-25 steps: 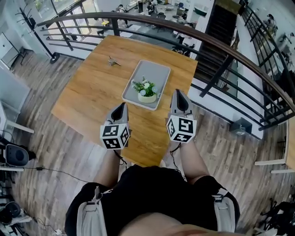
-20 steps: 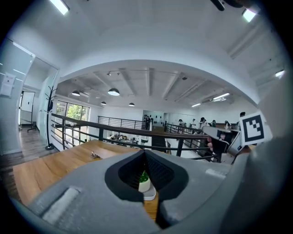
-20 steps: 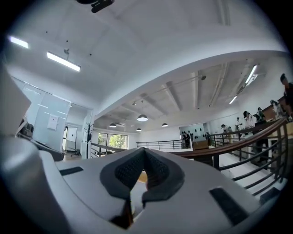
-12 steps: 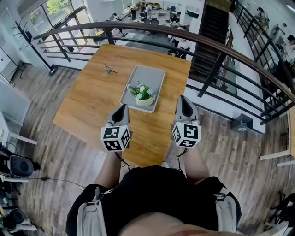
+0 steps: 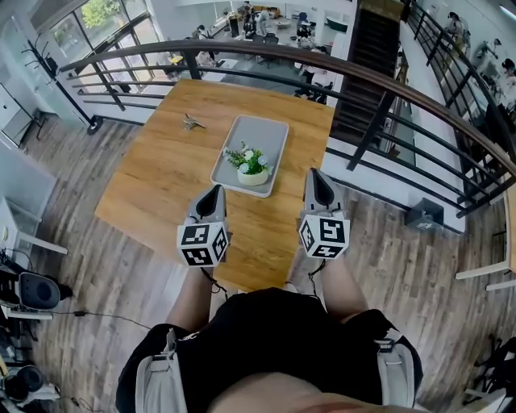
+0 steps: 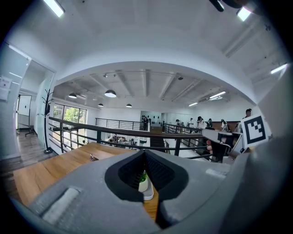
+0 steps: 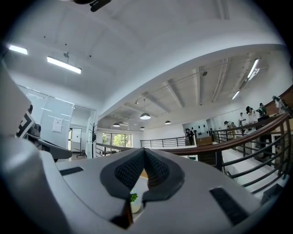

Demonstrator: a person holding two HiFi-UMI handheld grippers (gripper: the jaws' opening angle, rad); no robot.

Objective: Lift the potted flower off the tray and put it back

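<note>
Potted flower, round pale pot, sits at the near end of a flat grey rectangular tray on the wood-grain bench. Left gripper and right gripper hover nearer, ribbed black fingers pressed together on nothing.

A wooden table stands on a grey plank floor beside a curved dark railing, windows beyond.

The grey, cube-marked left gripper and right gripper point forward side by side, jaws closed on nothing, forearms extended.
</note>
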